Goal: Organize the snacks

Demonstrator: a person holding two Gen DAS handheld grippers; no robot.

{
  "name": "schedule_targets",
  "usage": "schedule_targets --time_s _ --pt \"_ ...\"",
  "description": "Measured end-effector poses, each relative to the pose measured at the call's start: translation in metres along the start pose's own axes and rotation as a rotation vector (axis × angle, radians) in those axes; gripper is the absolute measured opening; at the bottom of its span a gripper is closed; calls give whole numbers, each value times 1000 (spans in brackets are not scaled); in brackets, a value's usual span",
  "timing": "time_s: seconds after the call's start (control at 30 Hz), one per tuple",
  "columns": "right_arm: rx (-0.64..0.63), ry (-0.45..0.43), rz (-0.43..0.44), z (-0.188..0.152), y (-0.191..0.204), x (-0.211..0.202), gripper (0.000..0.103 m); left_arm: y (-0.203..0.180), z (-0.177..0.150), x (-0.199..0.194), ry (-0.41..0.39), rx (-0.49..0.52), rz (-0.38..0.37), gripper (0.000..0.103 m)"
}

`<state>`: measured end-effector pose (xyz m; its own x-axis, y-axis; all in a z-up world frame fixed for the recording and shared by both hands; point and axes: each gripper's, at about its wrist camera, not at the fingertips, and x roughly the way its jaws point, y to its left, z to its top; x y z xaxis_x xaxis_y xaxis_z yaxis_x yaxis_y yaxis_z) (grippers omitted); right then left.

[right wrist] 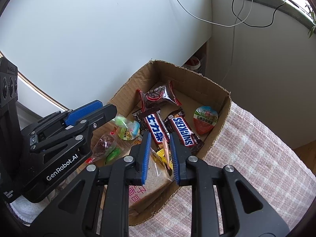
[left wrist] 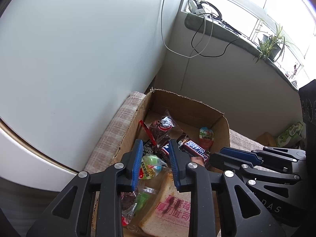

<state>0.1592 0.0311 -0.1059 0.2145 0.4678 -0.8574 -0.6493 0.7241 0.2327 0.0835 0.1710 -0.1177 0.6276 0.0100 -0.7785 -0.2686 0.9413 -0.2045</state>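
Two black grippers with blue pads are hovering over an open brown cardboard box (right wrist: 221, 106) of wrapped snacks. The left gripper (left wrist: 156, 158) and right gripper (right wrist: 160, 150) are both standing slightly apart, clamping nothing.

Rough corrugated cardboard box (right wrist: 215, 100) holds glossy plastic snack wrappers (right wrist: 181, 131).

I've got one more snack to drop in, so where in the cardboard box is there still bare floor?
Bare floor shows along the far wall of the cardboard box, behind the dark round-label packet, and around the heart-shaped cup by the right wall. The near half is crowded: Snickers bars, clear candy bags, bread.
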Motion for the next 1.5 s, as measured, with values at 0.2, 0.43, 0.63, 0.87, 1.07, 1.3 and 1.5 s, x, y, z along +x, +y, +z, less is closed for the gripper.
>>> schedule_targets --time_s 0.2,0.43,0.63,0.87,1.07,1.3,1.5 --pt "0 -21 -17 -1 -4 -7 49 0 1 -3 -16 3 -7 43" --pt "1 -25 -40 -5 -11 -14 56 -1 -2 -9 -23 17 6 43" --pt "4 -46 -60 -12 -10 -29 67 -1 -10 -21 -23 36 16 48" --pt "-7 -85 -86 -22 -3 -52 72 -4 -21 -41 -40 48 34 52" --pt "19 -129 -110 -37 -1 -73 80 -4 -33 -62 -58 37 48 64" --pt "16 -182 -175 -61 2 -104 88 -12 -50 -93 -88 8 88 71" --pt "3 -198 -218 -82 -1 -124 90 -30 -64 -111 -90 43 122 78"
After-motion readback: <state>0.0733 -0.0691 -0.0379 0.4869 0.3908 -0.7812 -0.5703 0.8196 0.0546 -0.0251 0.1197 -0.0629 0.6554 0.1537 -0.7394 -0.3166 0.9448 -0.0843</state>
